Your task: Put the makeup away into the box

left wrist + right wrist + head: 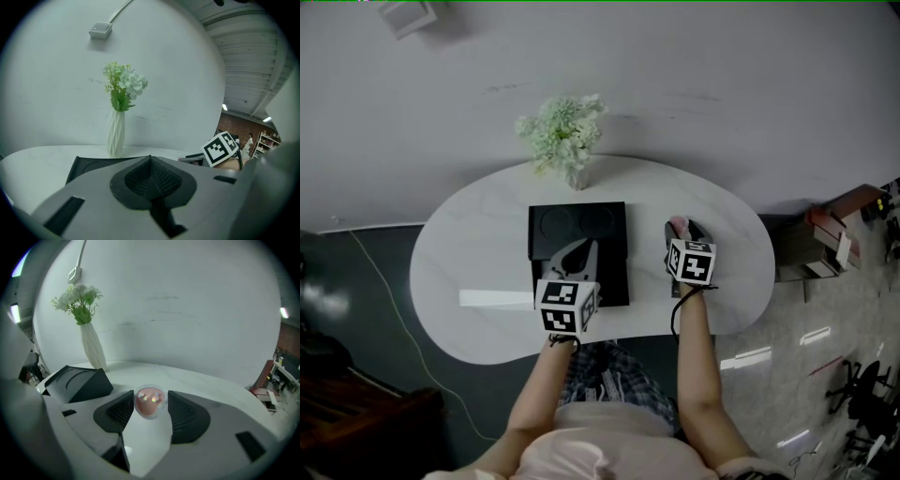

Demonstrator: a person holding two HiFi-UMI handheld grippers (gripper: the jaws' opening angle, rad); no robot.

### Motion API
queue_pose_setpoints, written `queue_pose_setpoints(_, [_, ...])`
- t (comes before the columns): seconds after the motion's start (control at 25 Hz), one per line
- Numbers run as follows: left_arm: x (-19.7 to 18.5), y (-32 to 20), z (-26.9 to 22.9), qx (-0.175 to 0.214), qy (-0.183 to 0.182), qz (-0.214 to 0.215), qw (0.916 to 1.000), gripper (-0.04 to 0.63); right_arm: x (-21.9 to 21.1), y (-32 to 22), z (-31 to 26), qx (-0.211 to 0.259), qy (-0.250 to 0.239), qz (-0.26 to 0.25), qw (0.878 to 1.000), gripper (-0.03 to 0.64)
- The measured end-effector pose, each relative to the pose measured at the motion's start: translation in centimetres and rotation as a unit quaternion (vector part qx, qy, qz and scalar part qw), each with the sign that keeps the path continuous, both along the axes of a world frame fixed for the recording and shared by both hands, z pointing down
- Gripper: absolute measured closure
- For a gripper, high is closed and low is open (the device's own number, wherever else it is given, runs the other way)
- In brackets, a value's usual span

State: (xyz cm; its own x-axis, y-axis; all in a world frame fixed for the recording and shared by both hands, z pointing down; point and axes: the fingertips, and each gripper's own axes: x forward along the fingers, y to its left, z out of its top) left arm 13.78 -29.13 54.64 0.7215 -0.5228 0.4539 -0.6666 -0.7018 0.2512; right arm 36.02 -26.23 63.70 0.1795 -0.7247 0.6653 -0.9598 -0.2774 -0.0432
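Over the white table [469, 244], the left gripper [151, 180] sits at the black box [609, 220], jaws together and empty. To the right of the box, the right gripper [150, 401] clamps the small pink compact [150, 405] by its rim. The compact looks light, rigid and glossy (probably slippery), so a hold across its widest part suits it.

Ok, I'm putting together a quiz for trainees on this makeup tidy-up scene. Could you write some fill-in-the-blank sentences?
The right hand-held gripper is shut on a round ___ makeup compact.
The left hand-held gripper, jaws together, holds ___.
The white ribbed vase stands behind the square ___ box.
Missing words: pink; nothing; black.
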Motion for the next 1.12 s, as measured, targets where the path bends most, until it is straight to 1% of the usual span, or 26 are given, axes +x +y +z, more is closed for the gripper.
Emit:
queue_pose_setpoints(0.2, [-2.9,-0.5,-1.2,0.008,0.006,-0.024,0.9997,0.569,-2.8,-0.1,-4.6,0.037,0.003,-0.023,0.999,0.373])
queue_pose_setpoints(0.36, [-5.7,-0.8,-1.9,0.014,0.007,-0.049,0.9987,0.569,-6.3,-0.8,-8.0,0.067,0.004,-0.061,0.996,0.373])
queue_pose_setpoints(0.56, [-8.2,-0.6,-2.4,0.018,0.013,-0.068,0.9974,0.569,-11.2,-1.4,-10.7,0.091,0.002,-0.108,0.99,0.373])
queue_pose_setpoints(0.68, [-10.0,-0.2,-2.1,0.015,0.011,-0.08,0.9967,0.569,-15.0,-1.4,-10.8,0.091,-0.004,-0.141,0.986,0.373])
queue_pose_setpoints(0.88, [-12.3,0.0,-1.1,0.006,0.007,-0.096,0.9953,0.569,-20.7,-1.3,-9.7,0.075,-0.015,-0.191,0.979,0.373])
queue_pose_setpoints(1.12, [-14.1,0.0,0.3,-0.008,0.004,-0.112,0.9937,0.569,-25.5,-0.8,-7.3,0.042,-0.028,-0.241,0.969,0.373])
